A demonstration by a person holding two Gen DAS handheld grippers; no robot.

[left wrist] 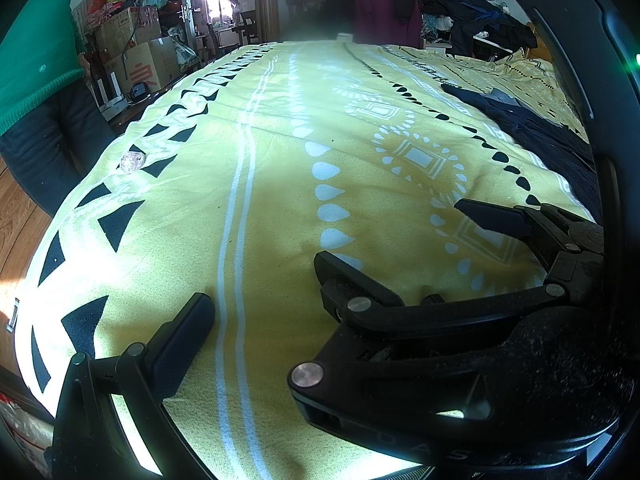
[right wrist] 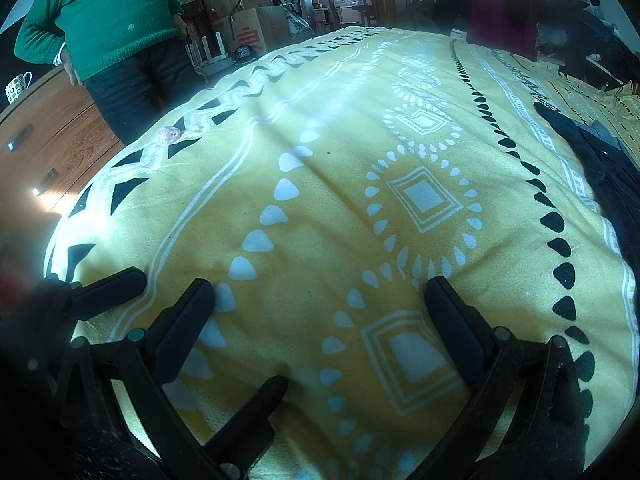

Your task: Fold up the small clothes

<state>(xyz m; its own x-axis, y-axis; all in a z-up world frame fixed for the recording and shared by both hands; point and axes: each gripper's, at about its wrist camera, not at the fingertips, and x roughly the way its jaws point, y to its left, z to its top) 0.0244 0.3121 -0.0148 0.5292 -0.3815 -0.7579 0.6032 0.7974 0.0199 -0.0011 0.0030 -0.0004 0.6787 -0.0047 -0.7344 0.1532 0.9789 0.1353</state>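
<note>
- Yellow woven blanket (right wrist: 320, 184) with white teardrops and black triangles covers the bed; near its left edge lies a small pinkish crumpled ball (right wrist: 169, 135), well apart from both grippers.
- Left gripper (left wrist: 264, 280) hovers low over the blanket, fingers wide, holding nothing.
- Right gripper (right wrist: 320, 284) likewise has its fingers spread wide and empty.
- Dark navy garment (right wrist: 600, 168) lies rumpled along the right edge; a sensible start is probably to reach right, pinch two corners and drag it flat to the middle before folding.
- Beyond the bed: a person in a green sweater (right wrist: 100, 12) at left, cardboard boxes (right wrist: 248, 28), and heaped clothes (left wrist: 460, 12) at right.
</note>
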